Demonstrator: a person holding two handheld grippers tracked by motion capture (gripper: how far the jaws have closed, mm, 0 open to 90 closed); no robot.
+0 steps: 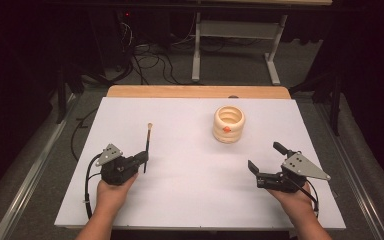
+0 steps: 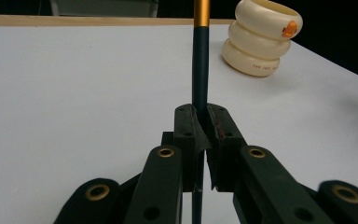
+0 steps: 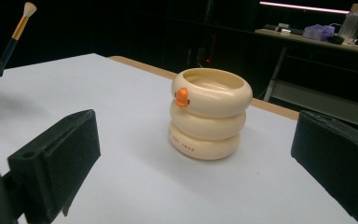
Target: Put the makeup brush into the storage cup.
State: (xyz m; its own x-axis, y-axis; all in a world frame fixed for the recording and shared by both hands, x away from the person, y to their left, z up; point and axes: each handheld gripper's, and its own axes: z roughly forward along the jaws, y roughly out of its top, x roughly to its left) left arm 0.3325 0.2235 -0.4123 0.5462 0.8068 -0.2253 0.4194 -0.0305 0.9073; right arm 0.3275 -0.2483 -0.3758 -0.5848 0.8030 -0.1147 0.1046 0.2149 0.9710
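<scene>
White tabletop (image 1: 180,200) — left gripper (image 2: 200,114) pinches a brush (image 2: 200,56), right gripper (image 1: 264,159) spread; cup (image 3: 210,114) lettering unreadable.

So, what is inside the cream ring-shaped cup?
The cup looks empty near its rim: only the smooth cream inner wall shows. Its bottom is hidden by the front wall. The brush is outside it, clamped in the left tool.

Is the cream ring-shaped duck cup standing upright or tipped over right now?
Upright. The cream ring-shaped duck cup sits flat on the white table, its open mouth facing up. Nothing shows inside it in the high view.
</scene>
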